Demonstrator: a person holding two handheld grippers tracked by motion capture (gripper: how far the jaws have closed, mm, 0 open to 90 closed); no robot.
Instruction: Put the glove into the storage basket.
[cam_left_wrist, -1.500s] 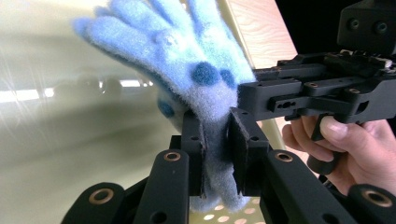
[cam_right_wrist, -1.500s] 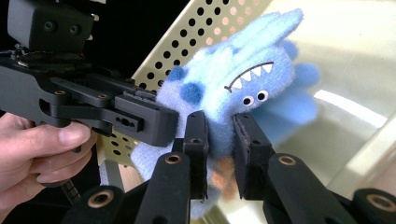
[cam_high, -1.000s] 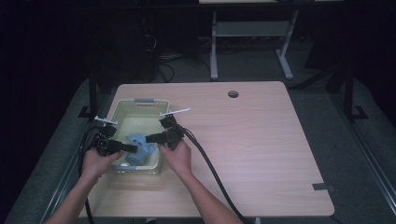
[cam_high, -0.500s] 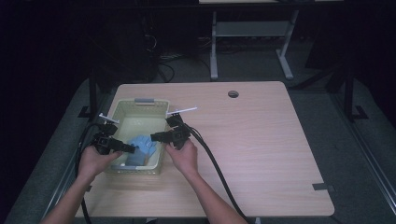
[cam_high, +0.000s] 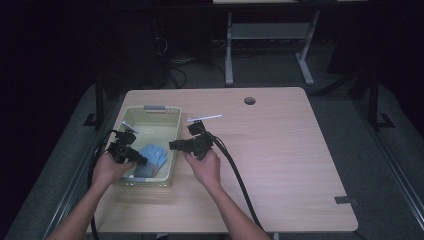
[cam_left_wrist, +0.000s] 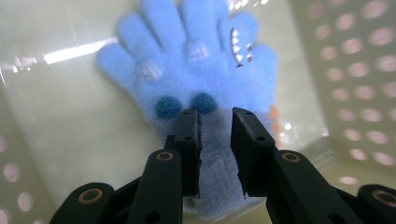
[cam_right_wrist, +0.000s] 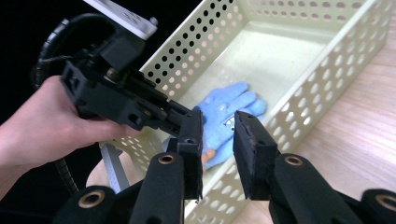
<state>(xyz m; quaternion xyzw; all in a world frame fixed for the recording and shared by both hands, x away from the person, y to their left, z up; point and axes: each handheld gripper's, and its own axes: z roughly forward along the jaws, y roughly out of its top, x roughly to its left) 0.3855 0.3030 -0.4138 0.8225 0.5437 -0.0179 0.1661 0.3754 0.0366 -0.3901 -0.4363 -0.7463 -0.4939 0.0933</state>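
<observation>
A fluffy blue glove (cam_high: 154, 155) lies flat on the floor of a pale yellow perforated basket (cam_high: 150, 111) at the table's left. My left gripper (cam_high: 144, 161) reaches into the basket. In the left gripper view it (cam_left_wrist: 215, 116) stands open just over the cuff of the glove (cam_left_wrist: 196, 60), whose fingers point away. My right gripper (cam_high: 172, 146) hovers open at the basket's right rim. From the right gripper view its jaws (cam_right_wrist: 218, 119) hold nothing, with the glove (cam_right_wrist: 229, 109) beyond them inside the basket (cam_right_wrist: 317, 79).
The basket's holed wall (cam_left_wrist: 355, 70) stands close on the right of the left gripper. A hand (cam_right_wrist: 42, 126) holds the left gripper beside the basket. The wooden table (cam_high: 280, 150) has a round cable hole (cam_high: 249, 100) at the back.
The right gripper has drawn back a little to the right, off the glove toward the basket's rim. The left gripper stays low in the basket; the glove lies spread out.
</observation>
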